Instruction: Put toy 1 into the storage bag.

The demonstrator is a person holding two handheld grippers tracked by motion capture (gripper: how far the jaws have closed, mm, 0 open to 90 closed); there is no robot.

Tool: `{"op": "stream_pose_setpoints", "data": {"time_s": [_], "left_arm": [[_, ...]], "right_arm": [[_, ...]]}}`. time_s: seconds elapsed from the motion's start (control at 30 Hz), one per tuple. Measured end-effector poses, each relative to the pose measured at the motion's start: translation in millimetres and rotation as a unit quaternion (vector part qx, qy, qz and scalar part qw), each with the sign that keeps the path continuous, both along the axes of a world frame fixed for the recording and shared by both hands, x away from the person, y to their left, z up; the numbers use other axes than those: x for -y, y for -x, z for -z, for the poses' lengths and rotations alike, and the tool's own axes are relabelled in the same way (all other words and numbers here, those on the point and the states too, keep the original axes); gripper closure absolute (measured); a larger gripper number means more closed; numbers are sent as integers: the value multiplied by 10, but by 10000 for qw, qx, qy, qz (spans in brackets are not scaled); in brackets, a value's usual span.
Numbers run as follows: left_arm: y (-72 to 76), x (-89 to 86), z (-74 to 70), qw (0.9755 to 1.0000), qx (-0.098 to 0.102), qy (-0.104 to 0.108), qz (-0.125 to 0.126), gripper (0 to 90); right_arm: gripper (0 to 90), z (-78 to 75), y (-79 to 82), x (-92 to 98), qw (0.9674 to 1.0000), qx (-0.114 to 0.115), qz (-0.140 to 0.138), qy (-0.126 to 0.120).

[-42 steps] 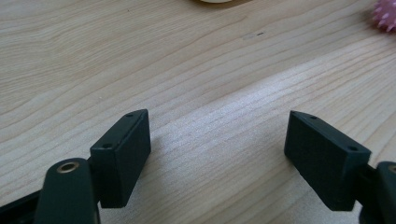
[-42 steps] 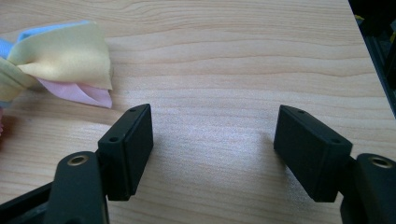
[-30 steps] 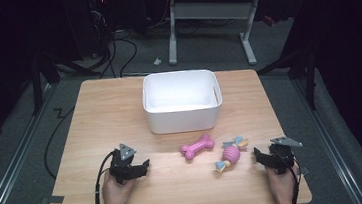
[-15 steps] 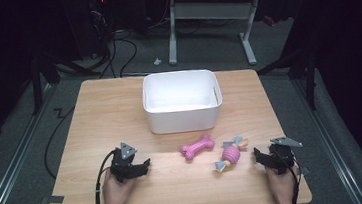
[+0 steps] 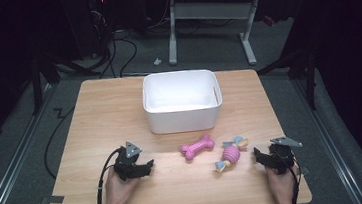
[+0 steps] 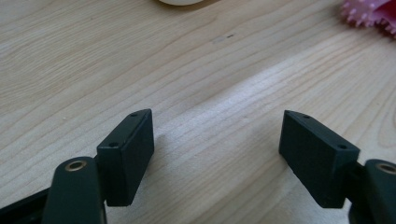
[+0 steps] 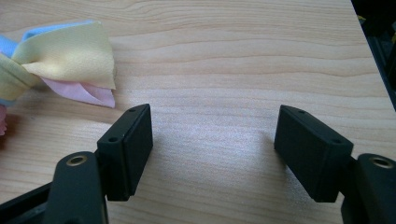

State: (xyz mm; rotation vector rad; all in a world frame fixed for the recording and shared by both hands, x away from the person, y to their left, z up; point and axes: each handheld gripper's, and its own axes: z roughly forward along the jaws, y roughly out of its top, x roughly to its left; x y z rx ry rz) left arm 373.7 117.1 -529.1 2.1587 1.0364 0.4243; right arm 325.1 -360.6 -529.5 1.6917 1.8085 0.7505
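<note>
At the near left of the light wooden table, your left gripper rests low with its jaws spread wide and nothing between them; in the left gripper view bare wood fills the gap. To its right and a little farther from you lies the pink knobbly rubber bone toy, its long axis slanting up toward the right, apart from both grippers but nearer your left. Next comes the pink ribbed candy-shaped toy with yellow and blue cloth frills, its axis also slanting up to the right, and its near frill sits just beyond your right gripper's left jaw in the right gripper view. Your right gripper is likewise wide open and empty, and I judge it nearest that toy. The white rectangular plastic tub stands behind both toys; nothing blocks either reach
</note>
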Motion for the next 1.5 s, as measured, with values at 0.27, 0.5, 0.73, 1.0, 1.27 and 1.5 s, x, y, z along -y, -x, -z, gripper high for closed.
{"op": "stream_pose_setpoints", "data": {"time_s": [0.27,0.5,0.73,1.0,1.27,1.5], "left_arm": [[19,6,-128,9996,1,258,96,275],[31,66,-233,9989,78,377,253,288],[7,204,-343,9970,4,548,541,298],[-20,328,-398,9960,-35,589,678,312],[-56,546,-462,9940,-111,517,960,293],[-83,717,-510,9929,-133,402,1113,274]], "right_arm": [[284,0,0,1,10000,1,-2,-1],[284,0,-1,0,10000,-1,-10,-4],[283,0,-2,5,10000,8,-65,29],[284,1,-2,-4,10000,10,-93,-5],[284,2,-1,-6,9999,15,-110,-3],[283,2,-1,-6,9999,15,-127,-1]]}}
